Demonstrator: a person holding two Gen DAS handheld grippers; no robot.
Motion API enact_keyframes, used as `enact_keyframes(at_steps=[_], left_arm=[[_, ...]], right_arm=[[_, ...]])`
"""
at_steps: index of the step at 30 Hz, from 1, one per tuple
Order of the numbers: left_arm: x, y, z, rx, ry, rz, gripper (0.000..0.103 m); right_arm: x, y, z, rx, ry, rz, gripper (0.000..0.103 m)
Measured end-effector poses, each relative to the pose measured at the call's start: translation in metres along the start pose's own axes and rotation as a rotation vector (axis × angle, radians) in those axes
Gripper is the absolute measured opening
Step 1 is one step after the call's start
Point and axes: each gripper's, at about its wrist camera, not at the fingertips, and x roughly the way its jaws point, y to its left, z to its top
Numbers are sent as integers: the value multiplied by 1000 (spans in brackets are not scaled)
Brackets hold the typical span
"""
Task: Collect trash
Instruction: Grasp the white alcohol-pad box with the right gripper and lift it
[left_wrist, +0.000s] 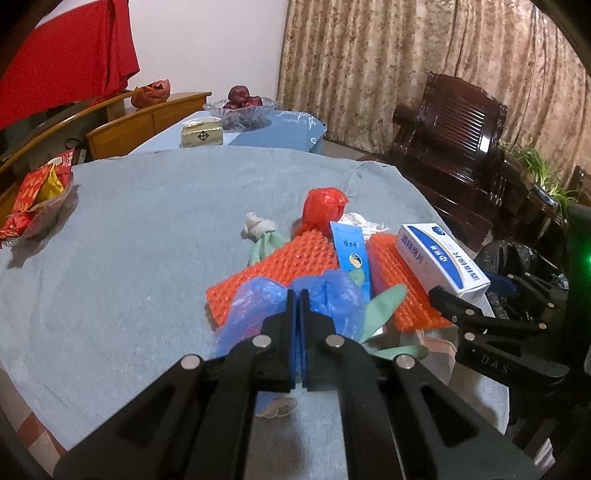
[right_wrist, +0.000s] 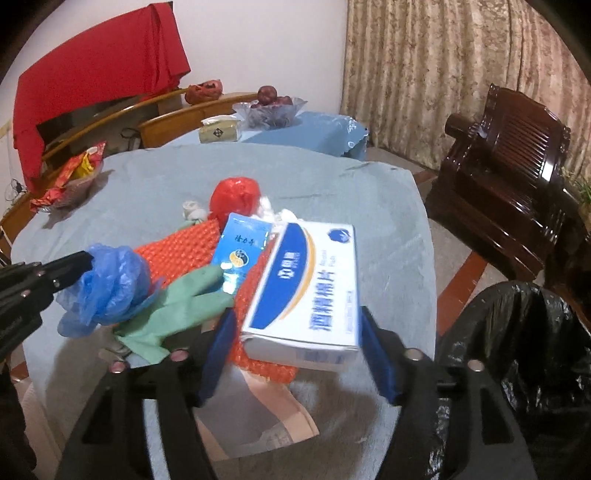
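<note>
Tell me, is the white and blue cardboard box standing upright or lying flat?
Lying flat: the white and blue cardboard box rests broad face up on orange bubble wrap.

Left gripper (left_wrist: 298, 295): jaws pinched together on crumpled blue plastic bag (left_wrist: 332, 295)
Bag: over orange bubble wrap (left_wrist: 295, 258)
Surface (left_wrist: 129, 240): grey cloth

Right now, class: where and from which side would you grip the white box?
Grip the white box across its two long side faces, coming from its near short end. It lies flat on the orange wrap, and the right gripper already straddles that end, jaws open.
</note>
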Motion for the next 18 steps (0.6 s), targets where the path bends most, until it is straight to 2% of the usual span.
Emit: enact_keyframes(at_steps=[6, 7, 8, 11, 18], left_arm=[[4, 2, 1, -3, 4, -6, 1], [5, 3, 1, -4, 5, -7, 1], [5, 3, 2, -5, 5, -9, 1], [5, 2, 2, -3, 4, -10, 1], [-7, -11, 10, 12, -31, -27, 1]], right_arm=[[8, 0, 7, 13, -1, -18, 75], [9, -2, 8, 20, 0, -15, 72], [11, -4, 8, 28, 5, -19, 60], [13, -7, 8, 27, 23, -13, 58], [-16, -18, 14, 42, -51, 7, 57]])
